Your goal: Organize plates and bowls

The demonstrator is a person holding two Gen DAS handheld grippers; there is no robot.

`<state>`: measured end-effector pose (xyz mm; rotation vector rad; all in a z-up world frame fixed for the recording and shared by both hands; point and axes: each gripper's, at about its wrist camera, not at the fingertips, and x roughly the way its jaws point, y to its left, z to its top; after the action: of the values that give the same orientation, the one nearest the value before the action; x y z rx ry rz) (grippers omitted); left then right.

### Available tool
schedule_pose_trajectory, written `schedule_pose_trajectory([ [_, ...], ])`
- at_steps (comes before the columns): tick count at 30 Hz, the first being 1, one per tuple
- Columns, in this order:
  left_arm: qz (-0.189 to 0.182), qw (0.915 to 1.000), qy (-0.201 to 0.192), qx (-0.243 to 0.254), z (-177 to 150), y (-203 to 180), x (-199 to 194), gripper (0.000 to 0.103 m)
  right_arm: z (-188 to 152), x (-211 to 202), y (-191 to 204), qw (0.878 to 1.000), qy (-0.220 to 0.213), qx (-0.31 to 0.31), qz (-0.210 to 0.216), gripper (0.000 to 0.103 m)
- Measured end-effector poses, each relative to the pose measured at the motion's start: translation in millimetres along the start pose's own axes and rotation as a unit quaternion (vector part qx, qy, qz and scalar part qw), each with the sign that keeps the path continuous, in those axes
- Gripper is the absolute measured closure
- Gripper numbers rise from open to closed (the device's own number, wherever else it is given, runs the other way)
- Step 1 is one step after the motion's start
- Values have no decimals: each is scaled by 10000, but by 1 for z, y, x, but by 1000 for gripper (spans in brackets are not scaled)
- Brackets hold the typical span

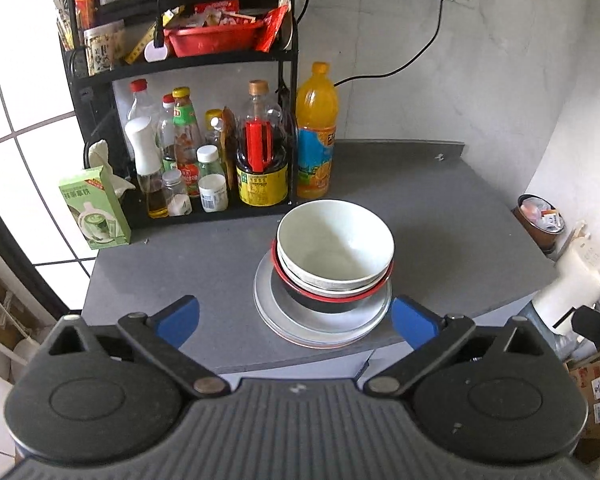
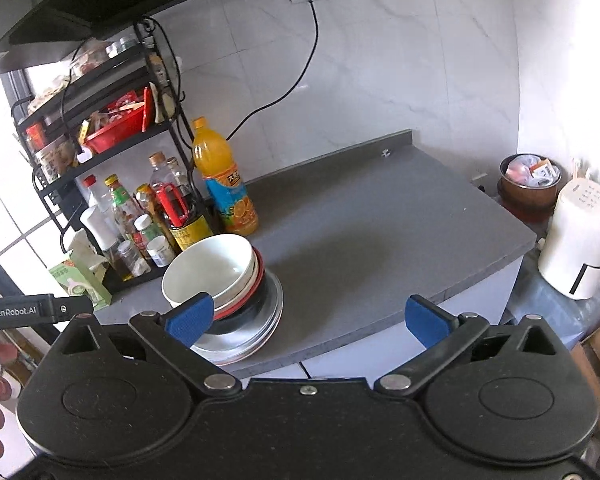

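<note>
Crockery gathered into one stack on the grey counter; task judged near complete.

Grey countertop (image 1: pixel 440 208) is seen bare except for the stack at its front edge, at about 6 o'clock from the orange juice bottle (image 1: pixel 317 132) and just right of the condiment rack (image 1: pixel 180 60). Plates (image 1: pixel 320 320) lie at the bottom, a red-rimmed bowl (image 1: pixel 340 294) is nested on them, white bowls (image 1: pixel 334 240) on top. No loose dishes are visible elsewhere. Left gripper (image 1: pixel 296 316) is held spread, empty, short of the stack; right gripper (image 2: pixel 308 318) likewise spread and empty, stack at its 10 o'clock. Little is judged left beyond perhaps squaring the slightly off-centre bowls.
</note>
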<state>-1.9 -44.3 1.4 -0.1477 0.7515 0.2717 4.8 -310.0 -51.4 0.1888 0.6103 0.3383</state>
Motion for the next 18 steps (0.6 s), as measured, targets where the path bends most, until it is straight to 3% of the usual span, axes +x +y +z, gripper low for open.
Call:
schedule_pose_trajectory([
  [18,-500,9971,-79,577,-31,34,-27,1,-21,-23,55,9993,61,-129,-334,0],
])
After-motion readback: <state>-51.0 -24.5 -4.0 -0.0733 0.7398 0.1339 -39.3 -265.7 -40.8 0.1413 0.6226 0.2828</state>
